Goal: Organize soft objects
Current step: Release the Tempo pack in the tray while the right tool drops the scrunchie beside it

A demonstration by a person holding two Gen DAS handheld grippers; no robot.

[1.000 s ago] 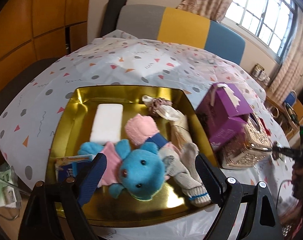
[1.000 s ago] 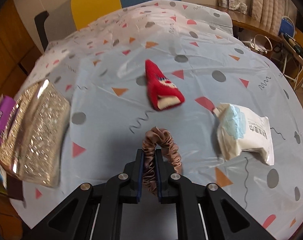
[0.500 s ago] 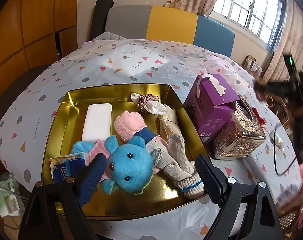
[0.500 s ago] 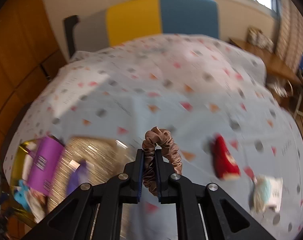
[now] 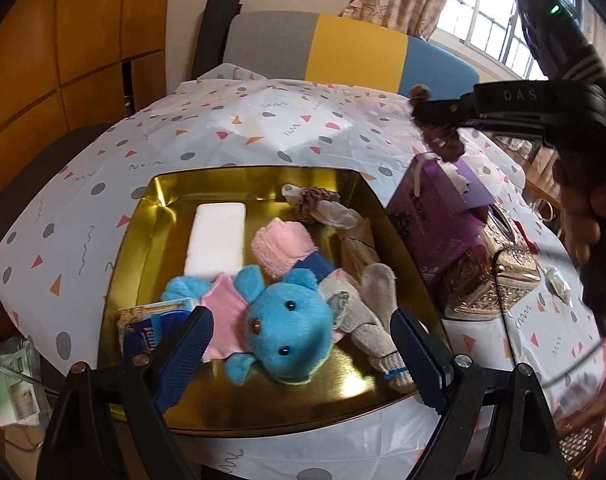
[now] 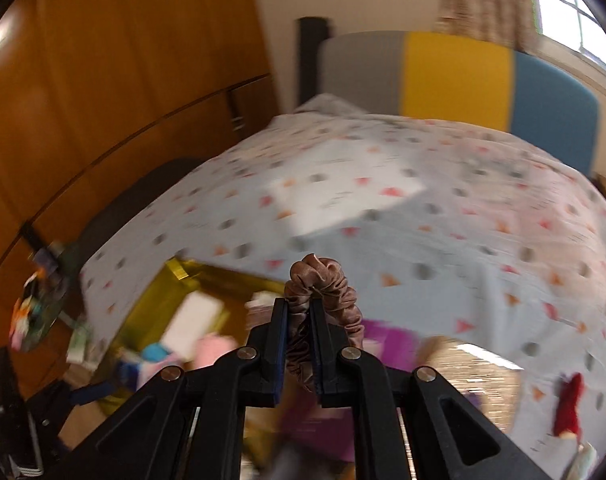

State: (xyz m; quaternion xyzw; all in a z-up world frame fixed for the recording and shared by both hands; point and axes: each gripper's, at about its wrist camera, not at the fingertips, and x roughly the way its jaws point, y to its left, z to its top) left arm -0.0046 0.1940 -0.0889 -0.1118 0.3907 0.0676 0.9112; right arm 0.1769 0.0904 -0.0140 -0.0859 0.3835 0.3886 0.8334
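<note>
Spreading across the counter [image 5: 263,128]: a dotted cloth, with a striped chair behind. Sitting on it, a gold tray [image 5: 159,208] already filling with soft things: one blue plush toy [image 5: 287,324], one white foam block [image 5: 217,238], one pink cloth roll [image 5: 281,246], one grey glove [image 5: 373,320], one brown scrunchie [image 5: 315,200] at the far edge. Standing just beside the tray, one purple box [image 5: 443,216] and one glittery case [image 5: 507,276]. Judging by this, well over half done. Lying well apart on the cloth and awaiting collection, one red sock [image 6: 568,410]. Hanging high above the purple box, near the tray's far corner, a second brown scrunchie [image 6: 323,280], pinched tight in the right hand-held gripper [image 6: 301,308]. Hovering over the plush toy, the left hand-held gripper [image 5: 299,344], spread wide and gripping nothing.
</note>
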